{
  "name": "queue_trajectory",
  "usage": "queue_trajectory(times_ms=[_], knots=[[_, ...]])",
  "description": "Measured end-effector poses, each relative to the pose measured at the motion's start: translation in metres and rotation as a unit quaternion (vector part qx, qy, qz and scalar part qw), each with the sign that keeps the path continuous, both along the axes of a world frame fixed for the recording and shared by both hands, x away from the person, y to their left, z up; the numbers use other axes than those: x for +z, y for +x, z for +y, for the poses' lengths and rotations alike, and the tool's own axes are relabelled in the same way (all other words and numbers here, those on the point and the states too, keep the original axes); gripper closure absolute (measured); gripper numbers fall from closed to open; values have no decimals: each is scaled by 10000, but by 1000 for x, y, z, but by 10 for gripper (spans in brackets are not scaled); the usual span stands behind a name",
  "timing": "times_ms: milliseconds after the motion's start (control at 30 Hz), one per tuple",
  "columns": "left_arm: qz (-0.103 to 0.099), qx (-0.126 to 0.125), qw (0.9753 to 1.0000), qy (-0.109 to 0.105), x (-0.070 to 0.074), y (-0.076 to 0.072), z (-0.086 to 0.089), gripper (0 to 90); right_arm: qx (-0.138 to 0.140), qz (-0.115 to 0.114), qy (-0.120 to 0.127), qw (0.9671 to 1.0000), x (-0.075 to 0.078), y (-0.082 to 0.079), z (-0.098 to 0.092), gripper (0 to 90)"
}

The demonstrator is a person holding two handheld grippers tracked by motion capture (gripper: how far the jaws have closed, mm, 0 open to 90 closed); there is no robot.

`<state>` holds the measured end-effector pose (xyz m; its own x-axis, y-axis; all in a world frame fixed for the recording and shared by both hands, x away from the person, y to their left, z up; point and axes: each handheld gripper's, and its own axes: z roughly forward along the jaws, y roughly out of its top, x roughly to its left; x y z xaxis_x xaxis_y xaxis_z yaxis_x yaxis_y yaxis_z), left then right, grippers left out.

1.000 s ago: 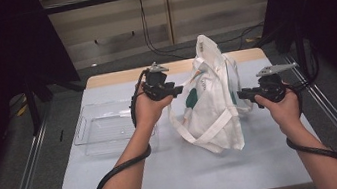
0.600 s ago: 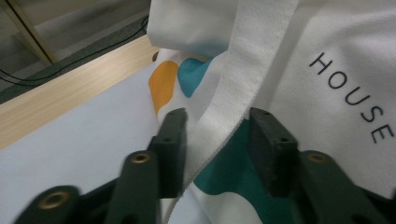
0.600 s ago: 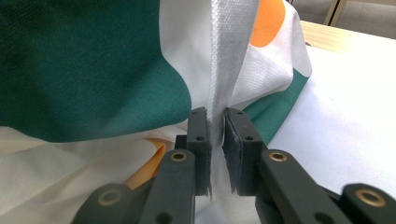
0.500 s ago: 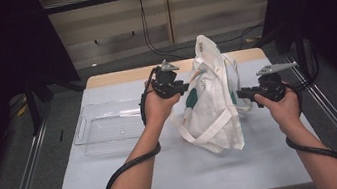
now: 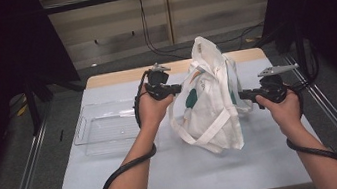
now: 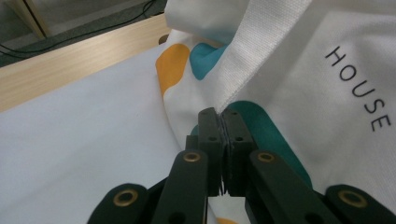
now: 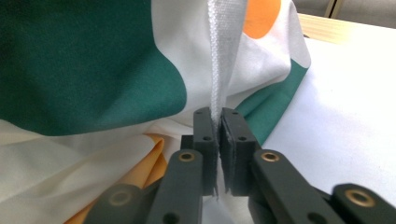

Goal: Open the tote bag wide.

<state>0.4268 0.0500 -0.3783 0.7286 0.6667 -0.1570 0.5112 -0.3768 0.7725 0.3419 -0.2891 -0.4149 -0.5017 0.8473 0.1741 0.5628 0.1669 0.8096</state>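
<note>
**Both claws pinched on the tote bag**

My left gripper (image 6: 218, 116) is clamped on a fold of the tote bag (image 5: 211, 103), its jaws pressed together on a white woven edge; in the left gripper view the cloth runs down between them and I cannot see how deep it goes. My right gripper (image 7: 218, 116) is closed the same way on a white webbing strap (image 7: 223, 51) of the bag, which stands on edge in the pinch and is cut off at the top of that view.

From above, my left gripper (image 5: 176, 89) holds the bag's left side and my right gripper (image 5: 243, 95) its right side, so the bag sits between my hands on the white table cover (image 5: 177, 169). The bag's mouth is hard to make out: the cloth bunches and rises to a peak, and I cannot tell what is inside. Green, teal and orange patches and the word HOUSE show on its sides.

Left of the bag, past my left hand (image 5: 151, 112), lies a clear plastic tray (image 5: 106, 129); it looks bare, though its see-through floor makes that hard to judge.
</note>
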Motion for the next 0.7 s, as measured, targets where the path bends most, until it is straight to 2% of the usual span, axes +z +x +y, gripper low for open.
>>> queue_trajectory(times_ms=[133,167,267,300,367,533,567,700], knots=[[51,-31,9999,88,-4,-2,7,885,-51,29,86,9999,-4,-1,-3,882],[121,9,9999,45,-7,-3,10,885,-93,41,105,9999,-7,-1,-6,883],[151,40,9998,113,-12,-3,15,885,-153,126,97,9998,-11,-2,-8,884],[182,89,9998,79,-15,-3,18,885,-154,157,91,9997,-13,-2,-9,884],[243,109,9995,164,-17,-3,20,885,-162,194,96,9996,-17,-2,-10,884],[246,250,9993,102,-19,-4,22,885,-284,338,81,9990,-25,-4,-17,884],[230,168,9993,229,-18,-4,24,885,-285,354,59,9989,-27,-4,-19,884],[243,180,9990,332,-20,-4,26,885,-296,377,64,9988,-30,-5,-20,884]])
